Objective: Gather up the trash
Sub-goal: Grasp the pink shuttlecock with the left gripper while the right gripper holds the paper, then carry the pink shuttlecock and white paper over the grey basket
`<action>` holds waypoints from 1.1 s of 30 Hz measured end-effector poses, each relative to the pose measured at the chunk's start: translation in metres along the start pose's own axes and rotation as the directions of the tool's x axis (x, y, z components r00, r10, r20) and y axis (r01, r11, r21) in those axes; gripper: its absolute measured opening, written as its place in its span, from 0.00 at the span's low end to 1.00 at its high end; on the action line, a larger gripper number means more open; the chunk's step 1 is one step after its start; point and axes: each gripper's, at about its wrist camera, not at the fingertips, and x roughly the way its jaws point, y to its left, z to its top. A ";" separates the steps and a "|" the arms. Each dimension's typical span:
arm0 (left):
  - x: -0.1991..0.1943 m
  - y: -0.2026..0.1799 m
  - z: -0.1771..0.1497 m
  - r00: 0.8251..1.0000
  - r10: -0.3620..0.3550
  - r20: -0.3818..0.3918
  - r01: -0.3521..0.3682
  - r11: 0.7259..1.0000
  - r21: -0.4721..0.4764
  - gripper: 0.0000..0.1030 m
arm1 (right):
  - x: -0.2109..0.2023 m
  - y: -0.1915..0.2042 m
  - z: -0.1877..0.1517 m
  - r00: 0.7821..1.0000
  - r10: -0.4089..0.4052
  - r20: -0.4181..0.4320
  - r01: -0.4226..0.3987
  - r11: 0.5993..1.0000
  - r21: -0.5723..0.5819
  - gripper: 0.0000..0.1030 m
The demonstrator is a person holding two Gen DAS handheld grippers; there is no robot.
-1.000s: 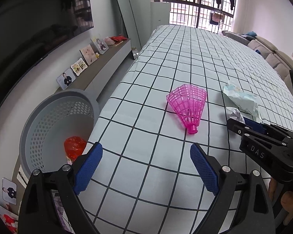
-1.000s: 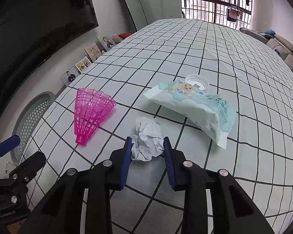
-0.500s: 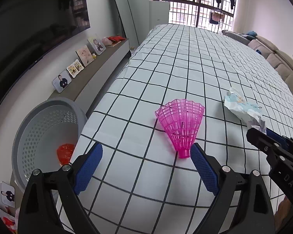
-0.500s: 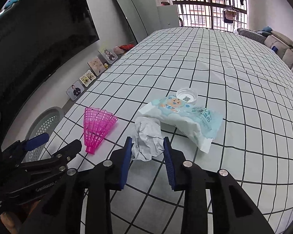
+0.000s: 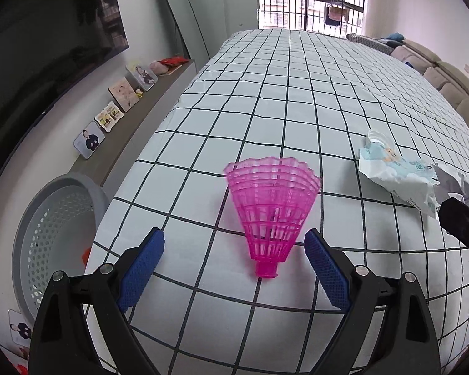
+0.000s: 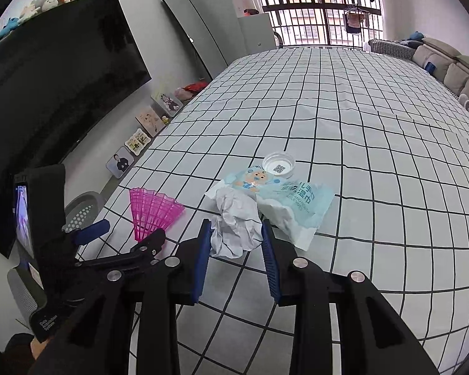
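A pink plastic mesh cone (image 5: 272,212) lies on the checked tablecloth (image 5: 265,109), narrow end toward me. My left gripper (image 5: 234,237) hangs just over it with its jaws closing; the cone's narrow end sits between the blue pads, which do not touch it. My right gripper (image 6: 236,228) is shut on a crumpled white paper ball (image 6: 234,225), held a little above the cloth. Behind the ball lie a pale blue wet-wipes pack (image 6: 297,203) and a clear round lid (image 6: 279,165). From the left wrist, the ball (image 5: 453,184) and the right gripper's finger show at the right edge.
A grey perforated basket (image 5: 53,234) stands on the floor off the table's left edge, with something red (image 5: 86,254) inside. A low shelf with photo frames (image 5: 109,115) runs along the wall under a dark screen. Sofas line the far right.
My left gripper has moved from the basket side toward the pink cone, which now lies between its jaws. My right gripper has risen with the paper ball.
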 end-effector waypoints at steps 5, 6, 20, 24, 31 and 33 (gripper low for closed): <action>0.005 -0.002 0.001 1.000 -0.017 -0.023 0.017 1.000 0.001 0.64 | -0.002 0.001 -0.001 1.000 0.003 0.001 -0.003 1.000 -0.003 0.30; 0.006 -0.001 0.001 0.999 -0.019 -0.026 0.019 1.000 -0.001 0.60 | -0.002 0.001 -0.001 1.000 0.003 0.000 -0.003 1.000 -0.002 0.30; -0.040 0.013 -0.010 0.997 -0.053 0.064 0.054 0.998 -0.014 0.34 | 0.004 0.003 -0.002 1.000 0.011 -0.016 -0.011 1.000 -0.003 0.30; -0.062 0.030 -0.013 0.995 -0.015 0.097 0.018 0.999 -0.033 0.34 | 0.007 0.008 -0.003 0.999 0.024 -0.024 -0.024 1.000 -0.013 0.30; -0.090 0.072 -0.021 0.992 0.038 0.121 -0.026 0.995 -0.100 0.34 | 0.009 0.030 -0.007 1.000 -0.010 -0.024 0.009 0.998 -0.057 0.30; -0.094 0.083 -0.025 0.991 0.032 0.129 -0.017 0.993 -0.116 0.34 | 0.005 0.039 -0.008 1.000 -0.017 -0.022 0.015 0.997 -0.070 0.30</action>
